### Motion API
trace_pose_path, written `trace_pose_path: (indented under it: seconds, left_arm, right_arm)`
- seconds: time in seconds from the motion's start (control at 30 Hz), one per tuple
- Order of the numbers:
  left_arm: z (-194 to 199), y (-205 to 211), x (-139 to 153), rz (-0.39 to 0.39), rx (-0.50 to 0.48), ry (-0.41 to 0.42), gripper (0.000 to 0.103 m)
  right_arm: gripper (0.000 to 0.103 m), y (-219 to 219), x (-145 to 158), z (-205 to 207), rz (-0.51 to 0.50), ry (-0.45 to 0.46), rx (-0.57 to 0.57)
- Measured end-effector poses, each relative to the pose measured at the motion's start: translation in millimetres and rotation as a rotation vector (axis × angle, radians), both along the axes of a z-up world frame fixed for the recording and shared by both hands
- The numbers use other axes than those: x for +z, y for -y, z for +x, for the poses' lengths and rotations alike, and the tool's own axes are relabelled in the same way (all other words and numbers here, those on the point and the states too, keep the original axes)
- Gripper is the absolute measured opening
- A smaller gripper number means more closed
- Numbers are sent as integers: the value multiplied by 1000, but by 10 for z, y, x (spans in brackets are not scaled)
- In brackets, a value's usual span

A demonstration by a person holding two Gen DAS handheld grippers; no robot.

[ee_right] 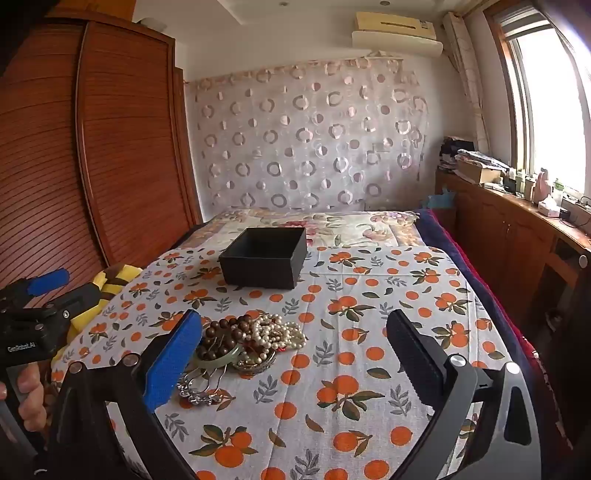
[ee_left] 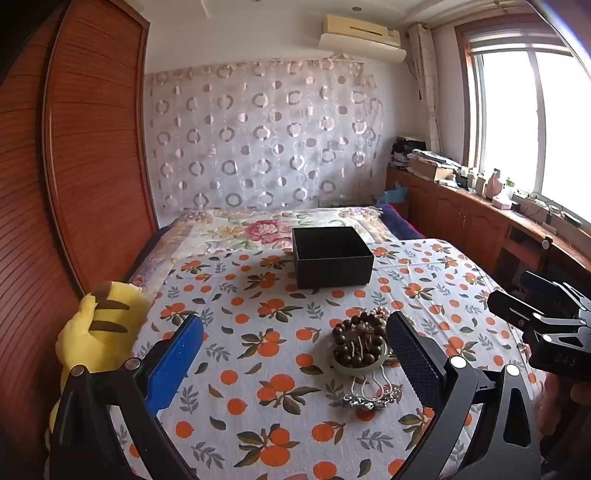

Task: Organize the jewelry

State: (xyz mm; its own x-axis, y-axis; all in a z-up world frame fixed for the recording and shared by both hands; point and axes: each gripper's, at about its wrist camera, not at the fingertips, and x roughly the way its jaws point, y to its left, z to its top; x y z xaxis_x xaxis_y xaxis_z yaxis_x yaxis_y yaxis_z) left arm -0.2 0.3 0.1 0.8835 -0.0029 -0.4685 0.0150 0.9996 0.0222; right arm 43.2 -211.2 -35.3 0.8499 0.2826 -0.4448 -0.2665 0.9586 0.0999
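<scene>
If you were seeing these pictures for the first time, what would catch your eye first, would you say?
Most striking is the tangled heap of jewelry near the front of the orange-print cloth: dark wooden beads, pearls and a green bangle. Beyond it stands an open black box. A yellow plush toy lies at the cloth's left edge.

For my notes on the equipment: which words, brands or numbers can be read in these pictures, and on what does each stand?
"GenRobot.AI": on the black body of the left gripper, seen in the right wrist view.
Faint embossed marks on the right gripper: too blurred to read.
Air conditioner: no readable label.
</scene>
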Motion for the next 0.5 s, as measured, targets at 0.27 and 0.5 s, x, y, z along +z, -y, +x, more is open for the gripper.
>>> trace_pose_path:
  seconds: [0.27,0.5]
  left_arm:
    - [1,-4,0,-6,-1,3,96]
    - [17,-7,-9,-5,2,1,96]
  right_arm:
    - [101,8,9,-13,5,5,-2]
    - [101,18,-6,-21,3,9,-4]
